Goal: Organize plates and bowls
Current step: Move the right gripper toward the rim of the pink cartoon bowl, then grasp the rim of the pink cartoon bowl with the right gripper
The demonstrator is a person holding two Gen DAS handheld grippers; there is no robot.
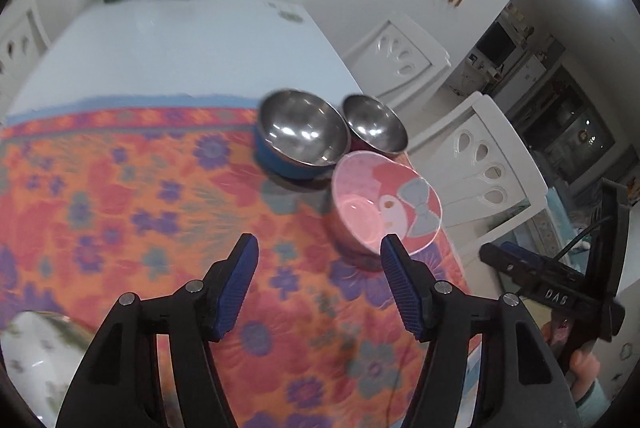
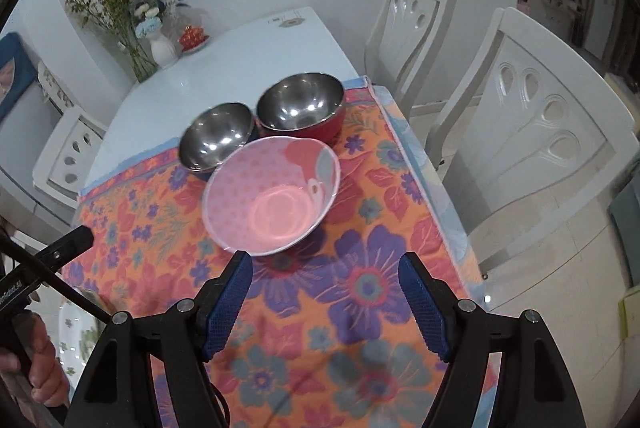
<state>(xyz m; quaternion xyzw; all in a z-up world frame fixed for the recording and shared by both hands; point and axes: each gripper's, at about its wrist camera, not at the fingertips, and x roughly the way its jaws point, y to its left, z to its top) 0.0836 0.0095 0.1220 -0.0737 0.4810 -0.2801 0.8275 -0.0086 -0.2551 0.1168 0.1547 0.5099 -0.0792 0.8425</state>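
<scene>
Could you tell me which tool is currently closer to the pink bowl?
Hard to call, probably the right. The right tool faces the pink bowl squarely, its left fingertip at the near rim. The left tool sits off to the side, its right fingertip overlapping the rim.

Each black plastic two-finger claw, the left claw (image 1: 319,252) and the right claw (image 2: 325,272), carries ribbed blue rubber pads (image 1: 236,292) and round silver pivot screws (image 1: 195,285). At four o'clock in the left view, white lettering (image 1: 556,298) marks the right claw's black frame, with a pale green sleeve (image 1: 600,394) below.
</scene>
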